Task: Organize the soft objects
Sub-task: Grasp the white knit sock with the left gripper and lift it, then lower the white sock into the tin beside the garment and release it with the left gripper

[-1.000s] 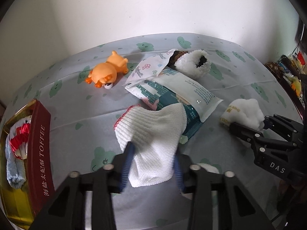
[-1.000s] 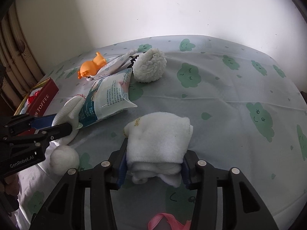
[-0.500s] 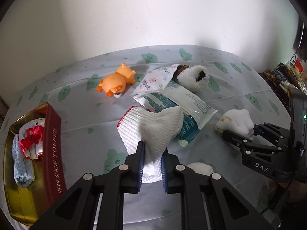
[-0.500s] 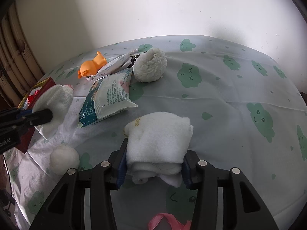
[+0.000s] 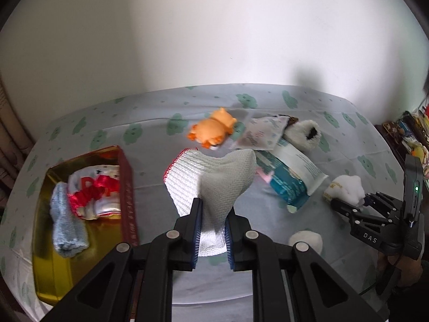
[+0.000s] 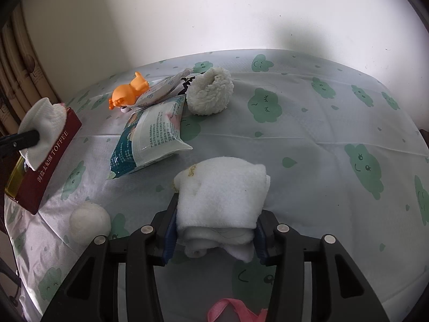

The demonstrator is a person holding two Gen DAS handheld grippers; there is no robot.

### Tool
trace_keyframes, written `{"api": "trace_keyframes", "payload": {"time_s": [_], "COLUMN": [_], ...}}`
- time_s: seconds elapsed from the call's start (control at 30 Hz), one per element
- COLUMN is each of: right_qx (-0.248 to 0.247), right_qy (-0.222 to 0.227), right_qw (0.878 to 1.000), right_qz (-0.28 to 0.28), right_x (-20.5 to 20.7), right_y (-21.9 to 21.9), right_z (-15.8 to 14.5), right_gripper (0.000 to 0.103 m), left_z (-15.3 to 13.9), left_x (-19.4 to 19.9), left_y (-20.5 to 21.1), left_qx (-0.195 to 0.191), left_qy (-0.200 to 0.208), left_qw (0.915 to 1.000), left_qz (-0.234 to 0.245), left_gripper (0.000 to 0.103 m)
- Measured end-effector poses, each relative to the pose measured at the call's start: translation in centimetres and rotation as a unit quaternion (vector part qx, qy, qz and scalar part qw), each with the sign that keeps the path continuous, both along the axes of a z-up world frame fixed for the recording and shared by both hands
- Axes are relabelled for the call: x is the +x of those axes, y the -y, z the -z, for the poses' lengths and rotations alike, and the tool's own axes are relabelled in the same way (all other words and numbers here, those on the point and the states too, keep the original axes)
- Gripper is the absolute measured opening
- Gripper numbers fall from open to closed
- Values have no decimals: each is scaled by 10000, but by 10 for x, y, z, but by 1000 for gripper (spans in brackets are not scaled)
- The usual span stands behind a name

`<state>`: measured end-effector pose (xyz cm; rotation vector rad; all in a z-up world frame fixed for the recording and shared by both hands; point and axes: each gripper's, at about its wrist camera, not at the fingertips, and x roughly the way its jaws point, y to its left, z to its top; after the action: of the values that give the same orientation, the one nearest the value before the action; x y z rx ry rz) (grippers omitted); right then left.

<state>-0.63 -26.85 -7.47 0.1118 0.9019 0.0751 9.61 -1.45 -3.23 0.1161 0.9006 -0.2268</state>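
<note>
White knit sock (image 5: 214, 177) hangs clamped between the jaws of your left gripper (image 5: 212, 222), lifted above the cloud-print sheet (image 6: 321, 123) just beside the toffee tin (image 5: 80, 263), while your right gripper (image 6: 214, 228) squeezes the folded white towel (image 6: 222, 190) resting on that sheet.

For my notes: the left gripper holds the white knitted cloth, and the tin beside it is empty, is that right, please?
Not quite. The left gripper does hold the white knitted cloth, but the tin is not empty: the left wrist view shows a blue sock and a red-and-white cloth inside.
</note>
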Motion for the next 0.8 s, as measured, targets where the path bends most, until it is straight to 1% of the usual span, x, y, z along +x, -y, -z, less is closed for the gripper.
{"api": "trace_keyframes", "payload": {"time_s": [0.2, 0.37, 0.57, 0.67, 0.8], "right_qx": [-7, -22, -33, -45, -55], "right_qy": [-1, -2, -2, -3, -3], "right_qw": [10000, 10000, 10000, 10000, 10000], "right_qz": [1, 0, -1, -4, -5], "right_x": [0, 0, 0, 0, 0], "right_y": [0, 0, 0, 0, 0], "right_z": [0, 0, 1, 1, 1], "right_gripper": [45, 45, 45, 45, 45], "left_z": [-12, -10, 3, 11, 19], "left_x": [2, 2, -2, -5, -9], "left_y": [-45, -87, -132, -146, -161], "left_qx": [103, 206, 349, 453, 497], "left_qy": [125, 53, -76, -158, -252], "left_qw": [9986, 9954, 9896, 9872, 9847], "left_qz": [-504, -936, -1394, -1524, -1654], "left_gripper": [15, 15, 15, 15, 15]}}
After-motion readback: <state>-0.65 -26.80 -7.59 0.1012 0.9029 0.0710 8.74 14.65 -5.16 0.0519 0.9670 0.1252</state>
